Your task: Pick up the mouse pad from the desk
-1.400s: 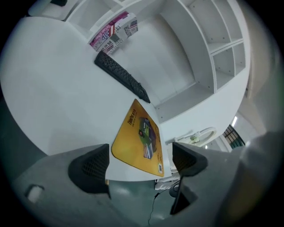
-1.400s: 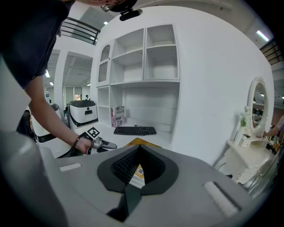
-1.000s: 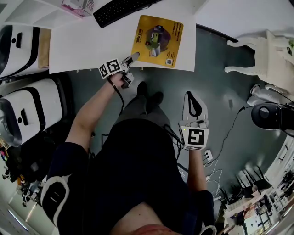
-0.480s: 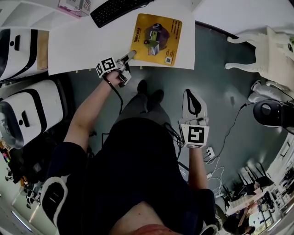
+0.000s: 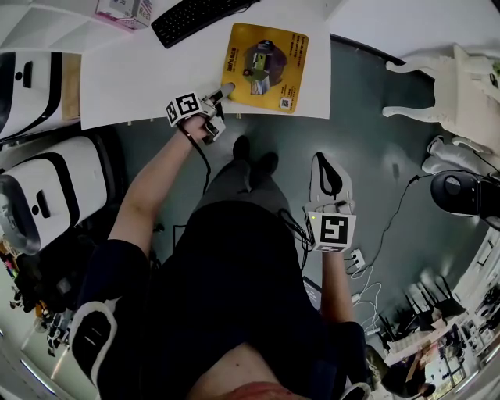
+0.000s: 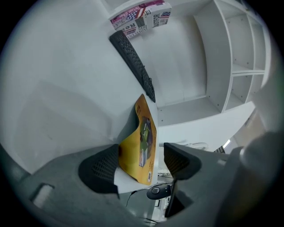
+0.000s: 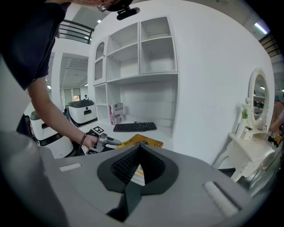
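The yellow mouse pad lies on the white desk near its front edge. My left gripper is at the pad's near left corner. In the left gripper view that edge of the mouse pad curls up off the desk and stands between the jaws of the left gripper. The jaws have just been closing. One pad lies against the mouse pad, the other stands apart from it. My right gripper hangs over the floor, away from the desk, its tips meeting with nothing in them.
A black keyboard lies behind the mouse pad, with a printed box to its left. White machines stand left of me. A white dressing table stands to the right. Cables run across the floor.
The left gripper has shifted slightly at the pad's near left corner and its jaws stand closer together. The right gripper has not moved.
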### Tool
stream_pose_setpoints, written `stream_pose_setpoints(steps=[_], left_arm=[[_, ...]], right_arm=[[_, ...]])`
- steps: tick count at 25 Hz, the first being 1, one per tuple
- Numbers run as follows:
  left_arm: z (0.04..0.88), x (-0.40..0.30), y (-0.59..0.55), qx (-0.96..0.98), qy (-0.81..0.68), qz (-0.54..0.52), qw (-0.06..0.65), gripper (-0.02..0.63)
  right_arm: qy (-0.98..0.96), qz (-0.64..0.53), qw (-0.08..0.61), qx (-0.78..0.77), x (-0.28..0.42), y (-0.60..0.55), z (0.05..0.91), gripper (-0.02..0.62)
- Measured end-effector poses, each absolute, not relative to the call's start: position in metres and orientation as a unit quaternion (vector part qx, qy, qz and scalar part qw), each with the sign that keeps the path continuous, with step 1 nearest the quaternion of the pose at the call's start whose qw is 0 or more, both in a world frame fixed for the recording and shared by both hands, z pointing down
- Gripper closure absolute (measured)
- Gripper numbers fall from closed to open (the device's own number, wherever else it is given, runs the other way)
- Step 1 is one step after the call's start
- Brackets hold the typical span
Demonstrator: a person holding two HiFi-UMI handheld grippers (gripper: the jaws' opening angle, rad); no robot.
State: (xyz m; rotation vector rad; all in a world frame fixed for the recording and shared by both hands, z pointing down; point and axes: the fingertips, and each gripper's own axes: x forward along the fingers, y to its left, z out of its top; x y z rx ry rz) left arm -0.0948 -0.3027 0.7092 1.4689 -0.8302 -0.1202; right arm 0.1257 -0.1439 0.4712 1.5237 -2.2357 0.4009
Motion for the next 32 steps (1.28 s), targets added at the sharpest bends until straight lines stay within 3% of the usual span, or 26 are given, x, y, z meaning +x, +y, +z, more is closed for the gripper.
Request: stream_pose_setpoints(steps=[5, 13, 16, 24, 32], left_arm=[[0.71, -0.079, -0.314, 0.665, -0.353, -0.048, 0.657, 0.276], [0.711, -0.059, -0.333, 0.681, -0.34, -0.046, 0.647, 0.337], [0.717, -0.059, -0.335, 0.674, -0.354, -0.034, 0.648, 0.435], [0.725, -0.064, -0.328, 0.665, -0.376, -0.026, 0.645, 0.571], [0.715, -0.062, -0.326, 0.675, -0.366, -0.042, 0.639, 0.588]], right_arm=[[-0.804, 0.143, 0.2, 0.541, 0.123, -0.147, 0.472, 0.595], [-0.8, 0.151, 0.202, 0.544, 0.128, -0.148, 0.476, 0.595], [-0.8, 0.153, 0.202, 0.544, 0.128, -0.147, 0.476, 0.595], [-0.798, 0.153, 0.203, 0.546, 0.13, -0.147, 0.476, 0.595], [-0.799, 0.153, 0.201, 0.546, 0.131, -0.147, 0.475, 0.595]])
